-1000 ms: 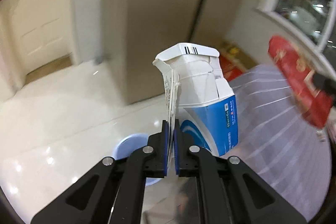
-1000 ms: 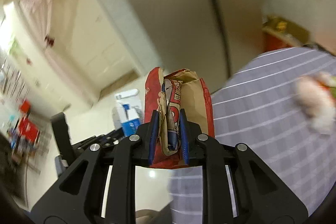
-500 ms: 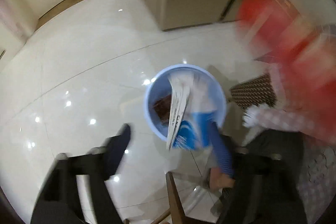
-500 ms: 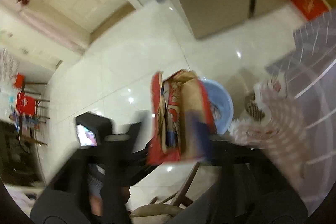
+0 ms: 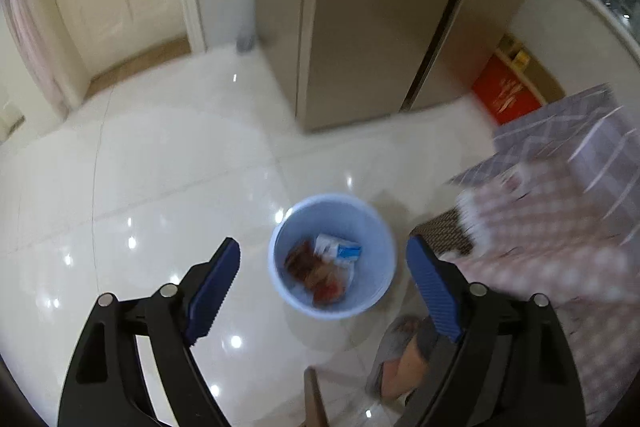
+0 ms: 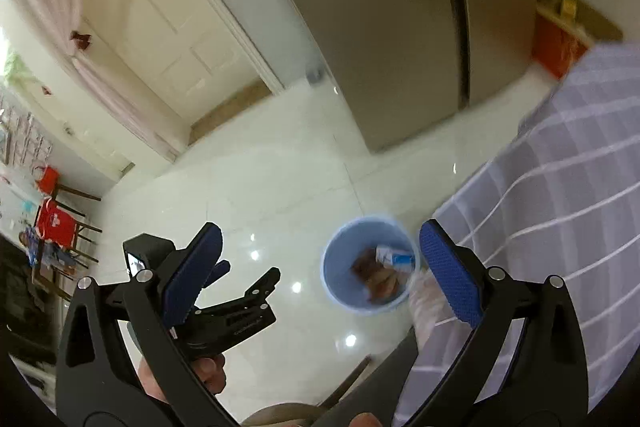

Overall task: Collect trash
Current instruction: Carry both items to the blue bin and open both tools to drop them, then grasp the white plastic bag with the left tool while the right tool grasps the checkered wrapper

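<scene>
Both grippers were held above a blue bin (image 5: pixel 332 255) standing on the glossy tiled floor (image 5: pixel 160 187). The left gripper (image 5: pixel 324 291) was seen with its jaws wide apart and opening further, nothing between them; the bin lay framed in the gap far below. The right gripper (image 6: pixel 316 275) likewise showed jaws spread and opening, empty, with the bin just inside the right pad. The trash was located inside the bin: a white-and-blue carton (image 5: pixel 338 251) lying on its side against a crumpled red-brown bag (image 5: pixel 316 275), both resting at the bottom. A checked cloth (image 6: pixel 560 207) hung over a bench edge at right, beside the bin. Both items were judged light and easily crushed; the carton, being thin card, would be best taken across a flattened flap or folded edge, and the bag, being soft paper, at a bunched fold, where the pads could bite without slipping. Neither was considered fragile. The bin itself appeared light enough to tip if struck.
</scene>
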{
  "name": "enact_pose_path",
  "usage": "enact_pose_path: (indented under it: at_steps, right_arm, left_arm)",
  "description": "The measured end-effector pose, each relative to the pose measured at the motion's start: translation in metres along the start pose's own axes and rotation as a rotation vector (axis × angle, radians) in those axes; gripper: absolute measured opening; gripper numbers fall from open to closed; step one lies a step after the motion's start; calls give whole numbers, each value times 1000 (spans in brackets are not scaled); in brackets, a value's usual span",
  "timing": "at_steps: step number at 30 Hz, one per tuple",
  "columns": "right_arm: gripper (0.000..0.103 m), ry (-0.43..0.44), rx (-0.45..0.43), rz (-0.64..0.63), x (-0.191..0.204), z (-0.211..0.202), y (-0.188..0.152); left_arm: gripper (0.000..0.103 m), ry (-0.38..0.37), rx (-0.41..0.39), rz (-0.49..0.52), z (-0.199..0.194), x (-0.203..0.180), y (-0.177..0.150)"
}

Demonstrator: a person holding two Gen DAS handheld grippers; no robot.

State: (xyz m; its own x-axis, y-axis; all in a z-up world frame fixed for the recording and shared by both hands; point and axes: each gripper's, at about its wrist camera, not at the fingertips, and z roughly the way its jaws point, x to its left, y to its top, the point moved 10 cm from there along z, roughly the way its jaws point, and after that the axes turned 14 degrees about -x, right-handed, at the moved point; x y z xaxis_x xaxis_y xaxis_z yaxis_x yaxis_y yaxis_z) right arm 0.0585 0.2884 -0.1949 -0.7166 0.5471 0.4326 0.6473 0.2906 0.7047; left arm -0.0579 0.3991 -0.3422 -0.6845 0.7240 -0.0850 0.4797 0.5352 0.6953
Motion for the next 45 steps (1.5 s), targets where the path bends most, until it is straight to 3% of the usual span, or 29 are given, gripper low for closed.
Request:
enact_pose_path:
  at_steps: [3, 10, 17, 20, 26, 30, 35, 36, 38, 43, 45]
  right_arm:
    - [97, 46, -84, 7, -1, -40, 21]
    - [97, -96, -273, 22, -67, -138, 49]
    - [97, -364, -388, 128, -185, -239, 37]
    - [97, -522, -414, 200, -245, -285, 20]
    - [97, -851, -363, 346, -358, -353, -39]
    - [97, -897, -304, 373, -390, -363, -74]
    - [96, -899, -251, 327, -397, -345, -85]
    - [95, -895, -238, 311, -395, -342, -84]
    - [81, -886, -215, 292, -399, -328, -85]
    - [66, -870, -214, 269, -401, -315, -72]
    - [66, -851, -206, 266, -398, -309, -68]
  left_arm:
    - [89, -42, -89, 26, -26, -31, 31]
    - [93, -169, -202, 133, -71, -125, 74]
    - [93, -322, -245, 242, -103, -230, 81]
    - [93, -379, -253, 280, -114, -269, 76]
    - [93, -452, -251, 360, -129, -324, 60]
    - [93, -483, -241, 389, -134, -352, 52]
    - [93, -509, -223, 416, -136, -375, 41]
    - [93, -513, -219, 420, -136, -380, 39]
    - [93, -525, -213, 427, -137, -390, 34]
    - [94, -537, -200, 437, -136, -414, 29]
    - [94, -544, -194, 441, -135, -424, 28]
